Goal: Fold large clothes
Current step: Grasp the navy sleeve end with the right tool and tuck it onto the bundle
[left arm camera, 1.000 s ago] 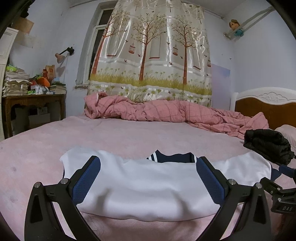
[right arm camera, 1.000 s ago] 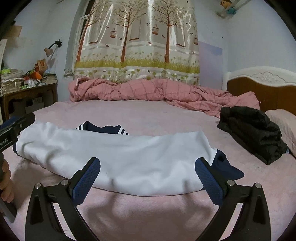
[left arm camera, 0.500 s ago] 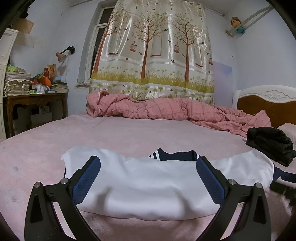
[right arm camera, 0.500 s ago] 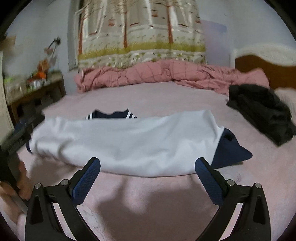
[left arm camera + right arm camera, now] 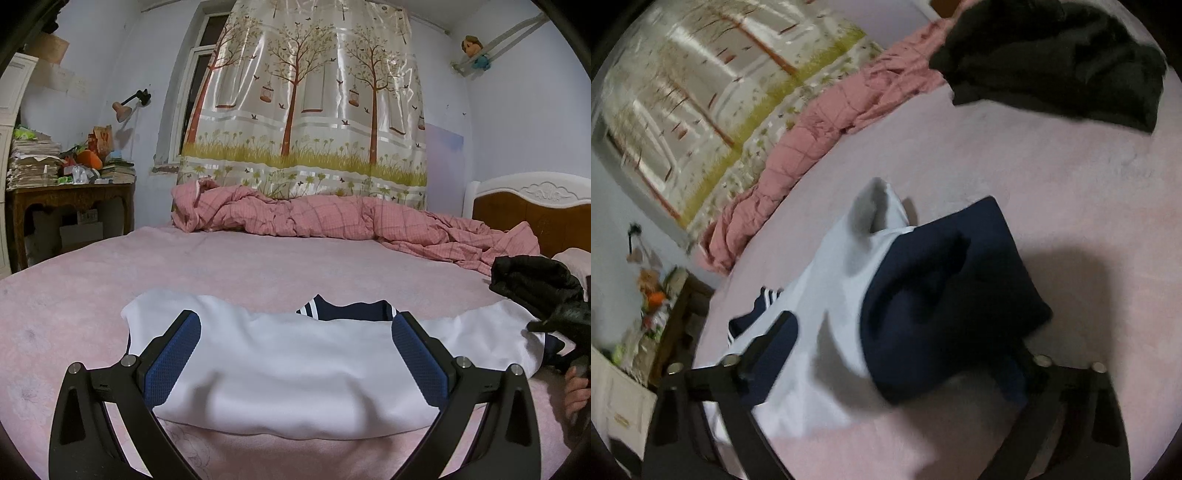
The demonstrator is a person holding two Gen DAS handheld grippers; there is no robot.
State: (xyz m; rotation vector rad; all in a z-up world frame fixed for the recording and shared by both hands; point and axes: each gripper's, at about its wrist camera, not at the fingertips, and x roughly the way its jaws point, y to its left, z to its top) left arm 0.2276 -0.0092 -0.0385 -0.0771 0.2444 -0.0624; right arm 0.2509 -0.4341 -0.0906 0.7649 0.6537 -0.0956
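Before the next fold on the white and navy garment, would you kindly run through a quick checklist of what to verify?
1. Left gripper open over the white garment: ok.
2. Right gripper open: ok, though blurred.
3. Right gripper's hold on the navy end: not ok; fingers apart.
4. Garment lying flat on the pink bed: not ok; the navy end is bunched.
5. Black clothing apart from the garment: ok.

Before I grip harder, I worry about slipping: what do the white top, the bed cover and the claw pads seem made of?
White top: soft matte knit, probably cotton jersey; it sags in rounded folds.
Bed cover: pink, fuzzy, likely fleece or plush, faint flower print.
Left claw pads: blue, dotted grid texture, apparently rubber.
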